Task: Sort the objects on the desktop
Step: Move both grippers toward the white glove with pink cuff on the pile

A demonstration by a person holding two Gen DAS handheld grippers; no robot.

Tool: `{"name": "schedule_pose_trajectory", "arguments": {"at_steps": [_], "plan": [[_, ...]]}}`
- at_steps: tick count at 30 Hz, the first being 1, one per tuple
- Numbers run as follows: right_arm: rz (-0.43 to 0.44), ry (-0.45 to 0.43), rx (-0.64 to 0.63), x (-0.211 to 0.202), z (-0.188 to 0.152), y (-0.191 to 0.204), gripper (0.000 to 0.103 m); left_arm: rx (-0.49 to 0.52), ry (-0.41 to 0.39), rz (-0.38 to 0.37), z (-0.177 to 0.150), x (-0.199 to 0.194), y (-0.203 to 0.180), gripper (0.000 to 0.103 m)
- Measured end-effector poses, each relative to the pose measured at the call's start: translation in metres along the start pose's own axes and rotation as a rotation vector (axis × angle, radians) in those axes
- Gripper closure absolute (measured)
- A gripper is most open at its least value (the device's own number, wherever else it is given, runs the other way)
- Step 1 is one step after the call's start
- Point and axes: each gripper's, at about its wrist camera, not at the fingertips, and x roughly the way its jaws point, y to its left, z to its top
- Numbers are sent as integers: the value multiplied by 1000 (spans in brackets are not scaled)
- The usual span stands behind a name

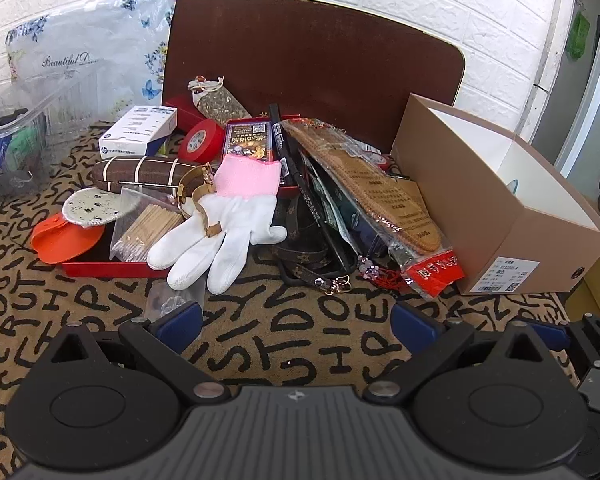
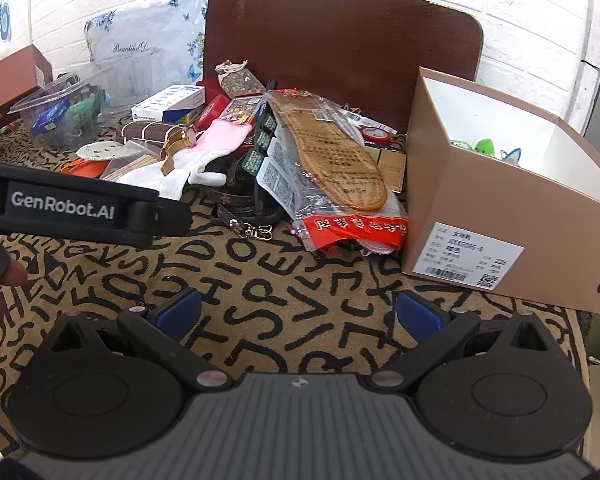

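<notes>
While both the left gripper [image 1: 296,320] and right gripper [image 2: 298,314] hover with jaws spread wide (nothing between them), the white glove [image 1: 216,236] lies beside the cardboard box [image 1: 500,200].

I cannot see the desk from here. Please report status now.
Left gripper open, empty. Right gripper open, empty. Pile untouched: glove over tray, insole against box. Nothing between grippers and pile.

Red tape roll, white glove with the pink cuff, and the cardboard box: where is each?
red tape roll [image 1: 201,141], left wrist view, on its red outer side.
white glove [image 1: 224,224], left wrist view, on the palm.
cardboard box [image 2: 484,204], right wrist view, on its tan front wall.
</notes>
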Motion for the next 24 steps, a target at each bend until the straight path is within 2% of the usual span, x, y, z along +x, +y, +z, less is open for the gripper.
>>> {"name": "schedule_pose_trajectory", "arguments": {"at_steps": [24], "plan": [[97, 33, -102, 49, 30, 42, 2, -19, 28, -16, 25, 31, 39, 0]]}}
